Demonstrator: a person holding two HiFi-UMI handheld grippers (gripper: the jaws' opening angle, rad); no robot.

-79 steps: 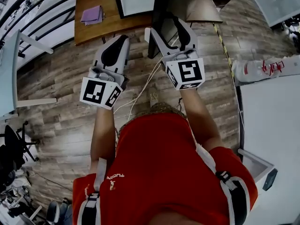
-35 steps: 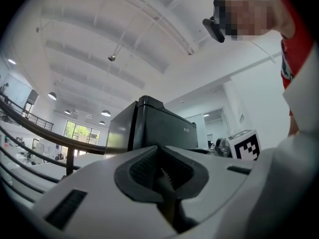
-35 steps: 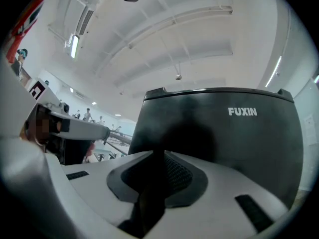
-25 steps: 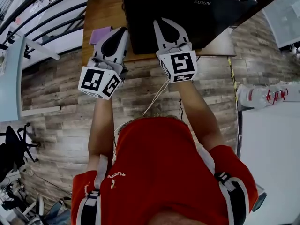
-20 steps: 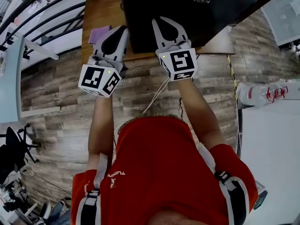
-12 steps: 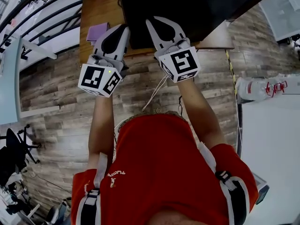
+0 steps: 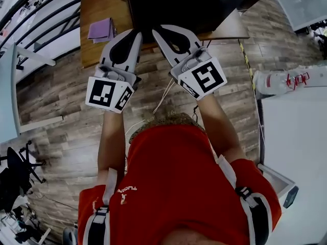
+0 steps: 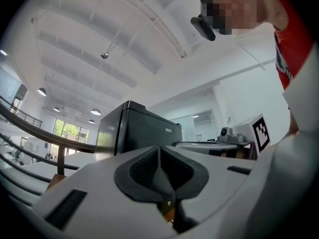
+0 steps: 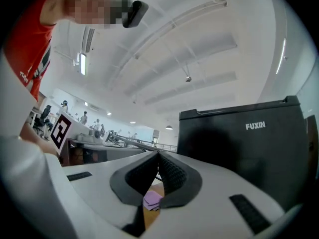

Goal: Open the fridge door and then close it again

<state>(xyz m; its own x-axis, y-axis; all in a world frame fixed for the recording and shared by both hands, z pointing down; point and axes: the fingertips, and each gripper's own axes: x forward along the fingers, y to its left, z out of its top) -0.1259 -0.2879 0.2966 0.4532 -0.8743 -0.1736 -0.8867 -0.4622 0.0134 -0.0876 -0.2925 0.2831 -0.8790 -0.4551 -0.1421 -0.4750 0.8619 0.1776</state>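
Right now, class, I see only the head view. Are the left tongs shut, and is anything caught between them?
Observer: The left gripper view shows the left tongs shut, with nothing between them.
Operator: And the right tongs?
Observer: The right tongs are shut and empty too. A purple cloth shows through the gap beneath them.
Operator: Is there any print on the fridge?
Observer: Yes. The right gripper view shows white letters, FUXIN, high on the black fridge.
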